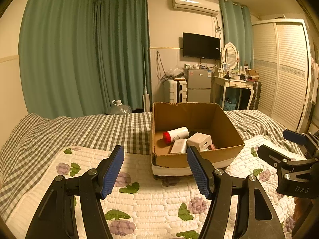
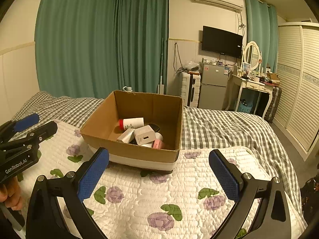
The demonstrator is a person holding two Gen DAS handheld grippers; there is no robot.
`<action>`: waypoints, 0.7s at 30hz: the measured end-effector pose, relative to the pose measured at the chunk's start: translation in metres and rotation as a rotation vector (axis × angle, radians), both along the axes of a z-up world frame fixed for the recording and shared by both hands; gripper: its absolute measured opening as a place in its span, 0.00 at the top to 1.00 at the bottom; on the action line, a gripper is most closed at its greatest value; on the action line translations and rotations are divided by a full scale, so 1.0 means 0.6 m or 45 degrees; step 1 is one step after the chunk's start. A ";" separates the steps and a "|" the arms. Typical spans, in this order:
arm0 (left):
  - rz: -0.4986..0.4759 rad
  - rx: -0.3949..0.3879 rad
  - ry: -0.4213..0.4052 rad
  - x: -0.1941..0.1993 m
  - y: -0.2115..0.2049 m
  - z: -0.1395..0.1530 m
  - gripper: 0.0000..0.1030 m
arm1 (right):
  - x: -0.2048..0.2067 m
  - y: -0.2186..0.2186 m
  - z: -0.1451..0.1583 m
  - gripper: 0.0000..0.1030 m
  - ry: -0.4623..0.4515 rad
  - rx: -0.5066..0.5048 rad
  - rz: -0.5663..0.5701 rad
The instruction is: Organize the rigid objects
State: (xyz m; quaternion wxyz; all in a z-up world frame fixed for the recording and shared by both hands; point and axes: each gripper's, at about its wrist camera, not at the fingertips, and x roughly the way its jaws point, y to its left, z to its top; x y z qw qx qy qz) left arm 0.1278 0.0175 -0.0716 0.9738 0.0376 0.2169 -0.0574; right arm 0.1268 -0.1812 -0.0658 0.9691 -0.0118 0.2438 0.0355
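Jaws wide on both, nothing held: left gripper & right gripper hover over quilt; cardboard box at 12 o'clock.

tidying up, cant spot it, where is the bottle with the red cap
Both views show the red-capped bottle lying on its side in the cardboard box, toward the back, behind the white charger block.
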 end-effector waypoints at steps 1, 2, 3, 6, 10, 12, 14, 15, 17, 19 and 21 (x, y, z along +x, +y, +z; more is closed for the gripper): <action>0.000 0.000 0.002 0.000 0.000 -0.001 0.34 | 0.000 0.002 -0.001 0.02 0.002 -0.001 0.001; 0.001 0.000 0.004 0.000 0.000 -0.002 0.34 | 0.001 0.002 -0.001 0.02 0.003 -0.001 0.002; 0.002 0.001 0.004 0.000 0.000 -0.002 0.34 | 0.001 0.003 -0.002 0.02 0.004 -0.001 0.003; 0.006 0.000 0.003 -0.001 -0.002 -0.003 0.34 | 0.001 0.005 -0.002 0.02 0.006 -0.006 0.004; 0.009 0.000 0.016 0.000 -0.002 -0.005 0.34 | 0.000 0.005 -0.002 0.02 0.009 -0.009 0.003; 0.007 -0.001 0.020 0.000 -0.001 -0.006 0.34 | 0.000 0.006 -0.003 0.02 0.008 -0.013 0.002; 0.007 -0.002 0.017 -0.002 -0.002 -0.007 0.34 | -0.002 0.005 -0.003 0.02 0.007 -0.015 0.003; 0.007 0.001 0.013 -0.003 -0.002 -0.007 0.34 | -0.002 0.005 -0.003 0.02 0.007 -0.015 0.002; 0.008 0.005 0.009 -0.003 -0.002 -0.007 0.34 | -0.002 0.005 -0.004 0.02 0.007 -0.017 0.002; 0.008 0.012 0.001 -0.004 -0.003 -0.007 0.34 | -0.003 0.005 -0.003 0.02 0.009 -0.017 0.004; 0.010 0.013 -0.002 -0.005 -0.003 -0.006 0.34 | -0.001 0.006 -0.003 0.02 0.008 -0.016 0.003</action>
